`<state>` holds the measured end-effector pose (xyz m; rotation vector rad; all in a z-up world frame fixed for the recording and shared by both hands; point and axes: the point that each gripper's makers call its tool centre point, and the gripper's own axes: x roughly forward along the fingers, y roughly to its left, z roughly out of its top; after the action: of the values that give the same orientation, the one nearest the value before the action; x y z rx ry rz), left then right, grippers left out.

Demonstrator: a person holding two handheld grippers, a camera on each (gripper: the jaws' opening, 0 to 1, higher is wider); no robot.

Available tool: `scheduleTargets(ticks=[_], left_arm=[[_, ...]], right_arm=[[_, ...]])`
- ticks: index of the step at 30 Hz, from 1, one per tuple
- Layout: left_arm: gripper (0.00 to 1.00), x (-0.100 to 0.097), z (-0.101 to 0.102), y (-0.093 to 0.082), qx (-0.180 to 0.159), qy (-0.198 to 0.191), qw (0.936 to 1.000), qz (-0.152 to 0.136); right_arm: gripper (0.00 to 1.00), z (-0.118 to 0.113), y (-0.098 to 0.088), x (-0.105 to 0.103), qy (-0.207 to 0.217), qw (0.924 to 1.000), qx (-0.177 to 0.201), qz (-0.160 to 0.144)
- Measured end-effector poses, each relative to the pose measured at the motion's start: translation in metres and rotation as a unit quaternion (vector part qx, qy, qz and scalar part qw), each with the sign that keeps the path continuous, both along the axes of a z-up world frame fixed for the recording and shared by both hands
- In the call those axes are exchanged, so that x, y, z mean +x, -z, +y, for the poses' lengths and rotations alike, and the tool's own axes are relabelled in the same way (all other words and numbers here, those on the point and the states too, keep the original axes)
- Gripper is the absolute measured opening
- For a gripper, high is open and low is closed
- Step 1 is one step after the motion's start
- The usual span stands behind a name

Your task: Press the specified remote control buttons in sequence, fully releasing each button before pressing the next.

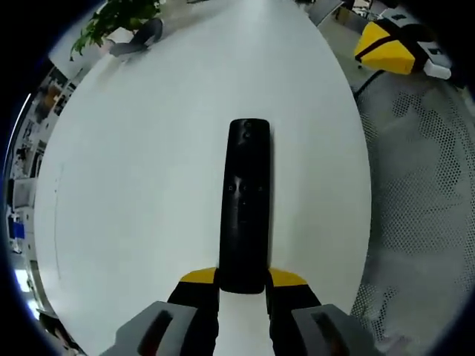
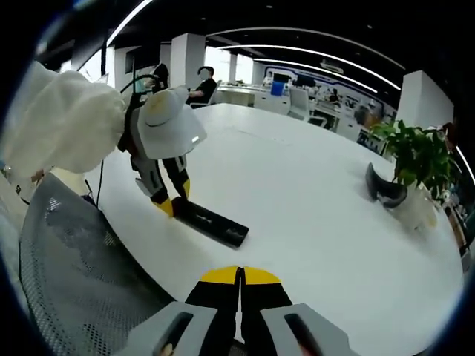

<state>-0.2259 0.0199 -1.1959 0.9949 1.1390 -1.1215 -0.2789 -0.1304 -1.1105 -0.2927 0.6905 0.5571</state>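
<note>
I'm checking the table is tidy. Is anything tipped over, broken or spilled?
Nothing stands out. The black remote lies flat on the white table, its near end held between the left gripper jaws. The right gripper is shut and holds nothing. The potted plant stands upright.

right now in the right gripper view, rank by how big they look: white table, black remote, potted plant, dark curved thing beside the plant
1. white table, by far the largest
2. potted plant
3. black remote and dark curved object: they look alike in extent, and the remote is nearer the camera, so I won't rank them
</note>
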Motion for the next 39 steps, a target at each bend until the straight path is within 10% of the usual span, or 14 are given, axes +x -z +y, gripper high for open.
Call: scheduleTargets(ticks=[39], left_arm=[[0.23,-0.079,-0.011,-0.001,-0.037,-0.041,0.9984,-0.002]], right_arm=[[0.0,-0.004,0.005,0.001,0.012,0.9998,-0.006,0.012]])
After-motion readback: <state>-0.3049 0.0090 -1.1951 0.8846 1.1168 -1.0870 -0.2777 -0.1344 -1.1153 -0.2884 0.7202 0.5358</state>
